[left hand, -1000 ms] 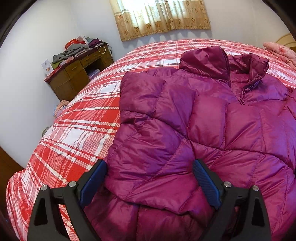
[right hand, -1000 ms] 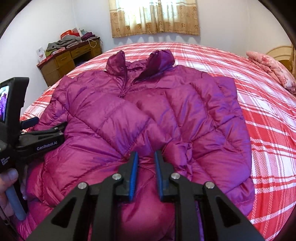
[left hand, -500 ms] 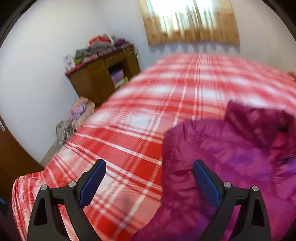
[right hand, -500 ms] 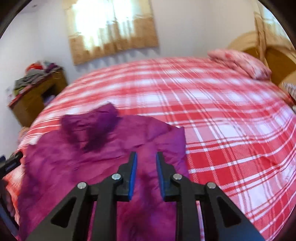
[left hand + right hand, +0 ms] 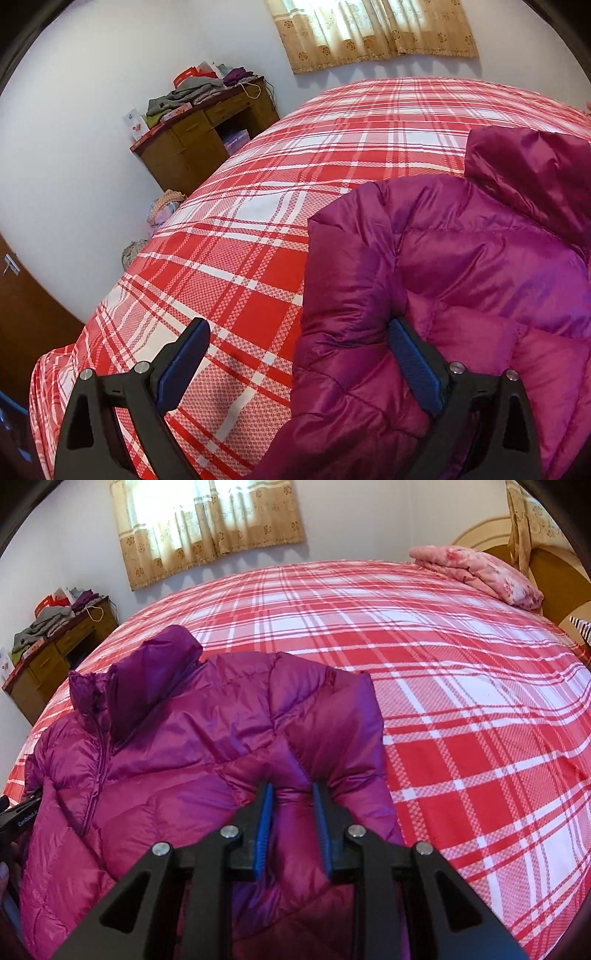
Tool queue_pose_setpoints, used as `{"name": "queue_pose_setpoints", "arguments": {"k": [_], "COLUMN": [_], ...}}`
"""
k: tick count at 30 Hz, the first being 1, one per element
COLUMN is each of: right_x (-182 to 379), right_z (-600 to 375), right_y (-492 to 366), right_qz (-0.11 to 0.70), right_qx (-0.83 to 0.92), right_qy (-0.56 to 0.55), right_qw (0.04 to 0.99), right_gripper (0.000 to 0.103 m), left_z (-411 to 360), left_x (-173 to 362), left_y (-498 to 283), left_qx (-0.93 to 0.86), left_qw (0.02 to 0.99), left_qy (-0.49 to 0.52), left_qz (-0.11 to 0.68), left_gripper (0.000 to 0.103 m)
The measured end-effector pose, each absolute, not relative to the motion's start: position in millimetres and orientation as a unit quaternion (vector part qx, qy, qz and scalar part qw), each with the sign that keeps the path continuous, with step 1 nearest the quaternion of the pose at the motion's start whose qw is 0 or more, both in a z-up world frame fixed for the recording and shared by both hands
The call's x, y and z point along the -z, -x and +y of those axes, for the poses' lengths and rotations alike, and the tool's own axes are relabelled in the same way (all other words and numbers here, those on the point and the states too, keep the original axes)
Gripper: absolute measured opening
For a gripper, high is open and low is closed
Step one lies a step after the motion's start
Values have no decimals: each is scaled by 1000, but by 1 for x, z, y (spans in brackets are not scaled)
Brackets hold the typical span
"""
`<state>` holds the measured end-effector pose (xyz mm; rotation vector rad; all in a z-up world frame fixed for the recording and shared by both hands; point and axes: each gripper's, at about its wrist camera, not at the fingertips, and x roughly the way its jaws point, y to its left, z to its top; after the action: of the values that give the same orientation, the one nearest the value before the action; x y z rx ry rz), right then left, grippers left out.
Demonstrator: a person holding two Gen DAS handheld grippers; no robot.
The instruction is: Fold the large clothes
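A magenta quilted puffer jacket lies on a bed with a red and white plaid cover. In the left wrist view my left gripper is wide open over the jacket's left edge, one pad on the cover side, one over the jacket. In the right wrist view the jacket lies collar up at far left, and my right gripper is nearly closed, pinching a fold of jacket fabric near its right shoulder.
A wooden desk piled with clothes stands against the wall left of the bed. A pink folded blanket lies at the head of the bed by the wooden headboard. Curtains hang on the far wall.
Both grippers moved forward and outward along the jacket, from its lower middle to its shoulder edges. The left stayed open; the right stayed nearly closed on fabric.
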<state>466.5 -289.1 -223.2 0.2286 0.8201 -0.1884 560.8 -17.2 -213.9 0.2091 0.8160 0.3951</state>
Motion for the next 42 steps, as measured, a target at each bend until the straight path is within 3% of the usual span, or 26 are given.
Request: {"name": "queue_pose_setpoints", "arguments": {"k": [42], "right_x": [226], "right_z": [-282], "right_y": [-466], "right_qz": [398], "right_qx": [99], "right_qy": [-90], "right_qw": [907], "right_gripper": [27], "left_z": [-11], "left_x": [219], "left_y": [-565], "left_qx": [-184], "left_qw": [894], "left_qy": [-86], "left_qz": [399], "left_gripper": [99]}}
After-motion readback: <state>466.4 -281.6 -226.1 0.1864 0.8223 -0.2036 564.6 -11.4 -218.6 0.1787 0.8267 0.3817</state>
